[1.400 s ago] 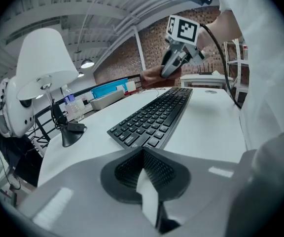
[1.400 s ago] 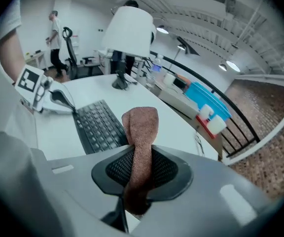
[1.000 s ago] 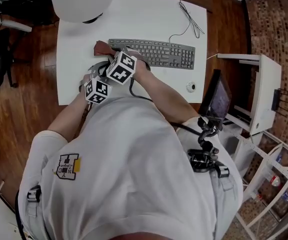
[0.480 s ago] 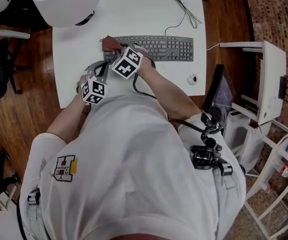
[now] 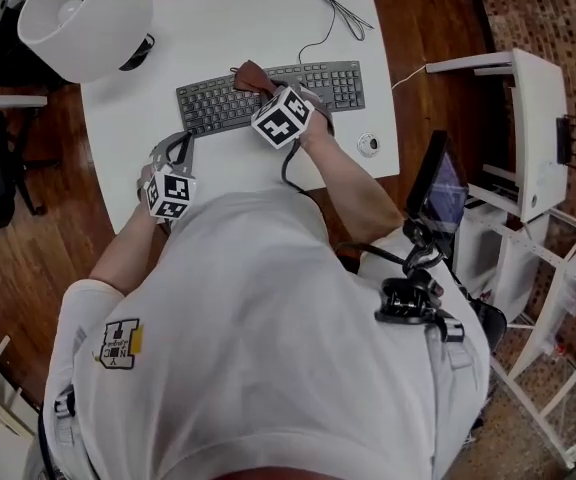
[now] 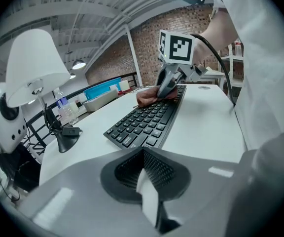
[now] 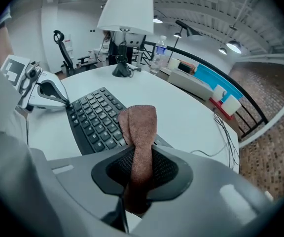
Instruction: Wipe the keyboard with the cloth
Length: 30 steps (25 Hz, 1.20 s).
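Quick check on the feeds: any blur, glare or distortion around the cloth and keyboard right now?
Head view: evenly lit and sharp, cloth and keyboard both clear, lamp shade nearly washed out. Right gripper view: strong fisheye bending with dark corners, cloth crisp. Left gripper view: same bending, near foreground soft, keyboard keys distinct.

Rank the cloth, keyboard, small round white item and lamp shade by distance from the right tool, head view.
1. cloth: gripped in the right tool, lying on the keys.
2. keyboard: directly under the tool.
3. small round white item: just past the keyboard's end at picture right.
4. lamp shade: far corner at picture left.
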{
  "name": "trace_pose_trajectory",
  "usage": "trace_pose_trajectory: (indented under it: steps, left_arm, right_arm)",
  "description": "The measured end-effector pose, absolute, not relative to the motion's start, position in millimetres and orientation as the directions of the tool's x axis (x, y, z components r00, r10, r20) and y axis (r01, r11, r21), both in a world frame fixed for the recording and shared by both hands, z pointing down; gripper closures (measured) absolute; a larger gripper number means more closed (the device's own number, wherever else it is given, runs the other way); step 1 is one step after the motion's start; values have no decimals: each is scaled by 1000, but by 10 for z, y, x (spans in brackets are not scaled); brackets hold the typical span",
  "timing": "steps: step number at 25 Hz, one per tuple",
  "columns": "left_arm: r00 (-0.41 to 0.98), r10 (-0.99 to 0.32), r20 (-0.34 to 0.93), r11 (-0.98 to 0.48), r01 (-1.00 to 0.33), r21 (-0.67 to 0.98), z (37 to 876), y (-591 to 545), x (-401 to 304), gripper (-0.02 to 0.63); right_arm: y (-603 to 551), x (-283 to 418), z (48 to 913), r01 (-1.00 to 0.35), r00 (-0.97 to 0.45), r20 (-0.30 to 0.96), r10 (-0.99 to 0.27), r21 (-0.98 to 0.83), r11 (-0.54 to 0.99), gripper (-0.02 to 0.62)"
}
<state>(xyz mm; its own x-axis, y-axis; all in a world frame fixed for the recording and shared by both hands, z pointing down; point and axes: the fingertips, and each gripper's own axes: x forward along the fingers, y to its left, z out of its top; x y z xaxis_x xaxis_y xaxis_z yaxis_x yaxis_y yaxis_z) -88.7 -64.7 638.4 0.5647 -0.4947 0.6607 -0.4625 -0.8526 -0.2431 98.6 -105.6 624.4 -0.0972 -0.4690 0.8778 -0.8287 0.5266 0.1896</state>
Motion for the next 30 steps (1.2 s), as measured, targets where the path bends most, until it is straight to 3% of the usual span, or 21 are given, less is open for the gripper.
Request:
trace_pose_trajectory:
  steps: [16, 24, 30]
  left_arm:
    - [544, -505, 670, -846, -465, -260, 6411, -668, -932, 606]
    - [538, -511, 670, -842, -471, -263, 6412, -667, -925, 606]
    - [553, -509, 660, -843, -476, -251, 6435, -720, -868, 606]
  right_arm:
    - [-663, 3212, 6272, -943, 212, 864, -456, 303, 136, 518]
    - [-596, 3342, 6285, -941, 242, 868, -433, 318, 112, 518]
    - [-714, 2938, 6041, -879, 254, 840, -480, 408, 248, 518]
